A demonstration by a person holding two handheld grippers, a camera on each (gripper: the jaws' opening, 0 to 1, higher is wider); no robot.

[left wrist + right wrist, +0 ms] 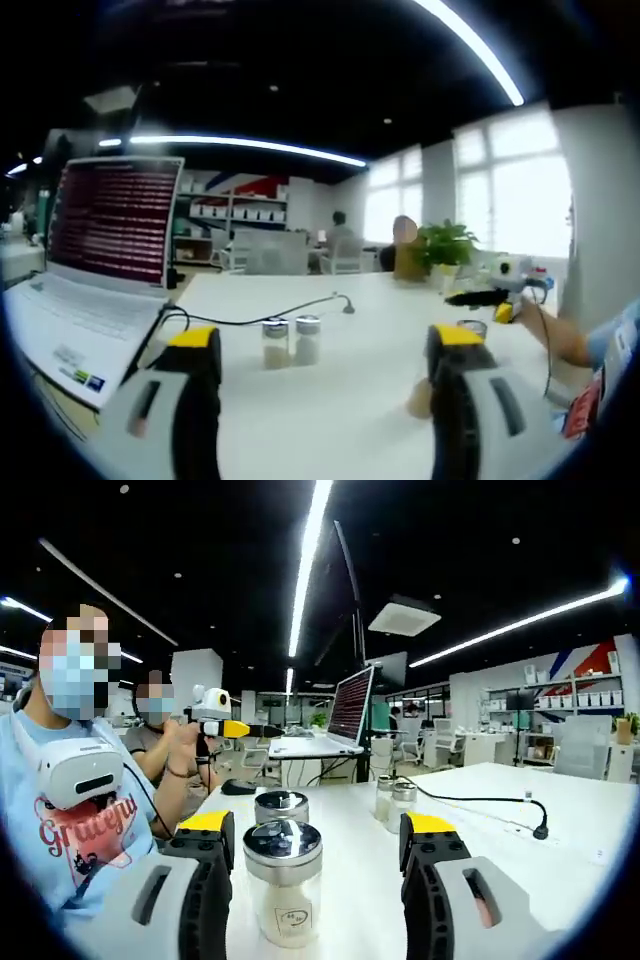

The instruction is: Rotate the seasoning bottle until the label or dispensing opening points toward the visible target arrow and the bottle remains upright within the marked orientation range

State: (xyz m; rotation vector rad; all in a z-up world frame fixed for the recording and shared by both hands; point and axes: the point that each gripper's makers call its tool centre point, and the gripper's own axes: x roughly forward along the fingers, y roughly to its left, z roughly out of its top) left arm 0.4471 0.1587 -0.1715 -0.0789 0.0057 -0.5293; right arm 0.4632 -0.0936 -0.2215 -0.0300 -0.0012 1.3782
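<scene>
A white table (pixel 560 810) in a bright open-plan office holds a laptop (pixel 95 270) and four lidded jars. In the right gripper view the seasoning bottle (pixel 284 880) stands upright at 6 o'clock, between the spread, empty jaws of the right gripper (pixel 316 880) — not yet touched. The left gripper (pixel 325 385) hangs released, a far pair of jars (pixel 291 340) at 12 o'clock. No target arrow is visible; best to close squarely on the glass — then twist level.
</scene>
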